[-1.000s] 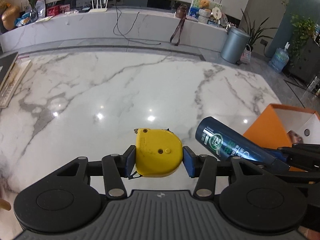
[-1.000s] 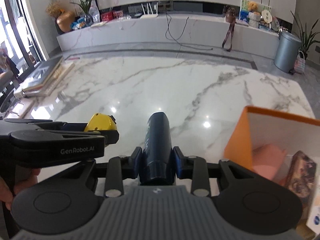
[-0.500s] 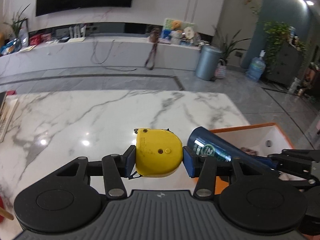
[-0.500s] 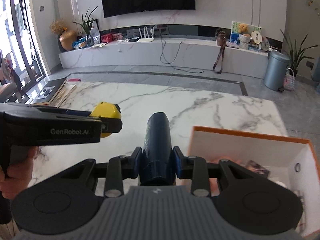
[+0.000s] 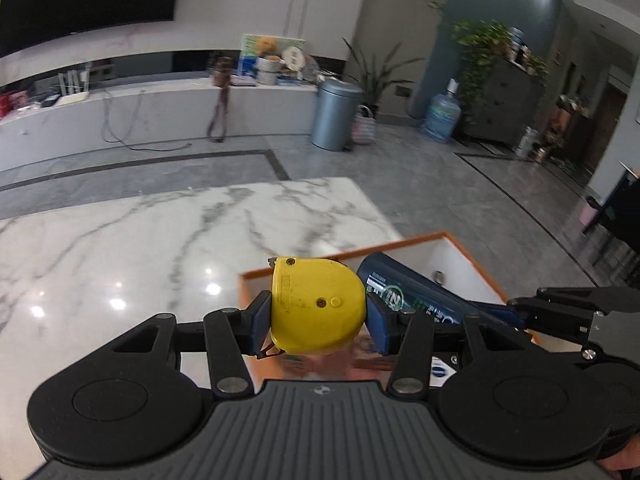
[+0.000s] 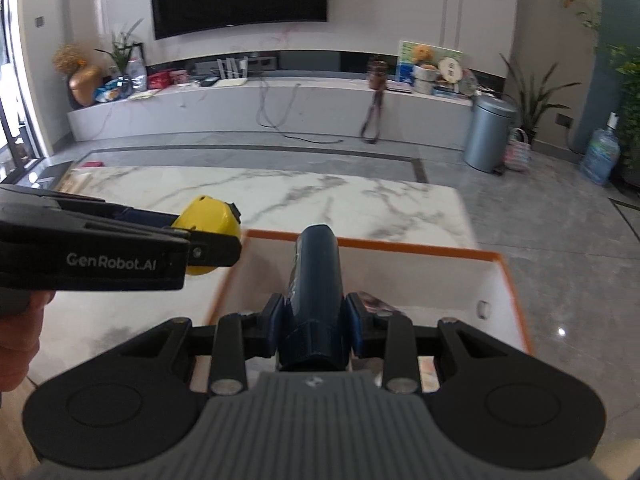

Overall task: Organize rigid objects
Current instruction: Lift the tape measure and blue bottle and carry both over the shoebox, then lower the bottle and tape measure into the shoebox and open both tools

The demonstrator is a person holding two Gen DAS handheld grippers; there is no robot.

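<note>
Tape measure [image 5: 318, 312] sits clamped in my left claw [image 5: 318, 316], dark bottle [image 6: 316, 280] clamped in my right claw [image 6: 314, 322]; I hold both above the orange box [image 6: 420, 245], I think for dropping.

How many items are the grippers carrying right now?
2. The yellow tape measure is clamped in the left gripper at the orange box's left rim; the dark blue bottle is clamped in the right gripper over the box. Nothing else is held.
</note>
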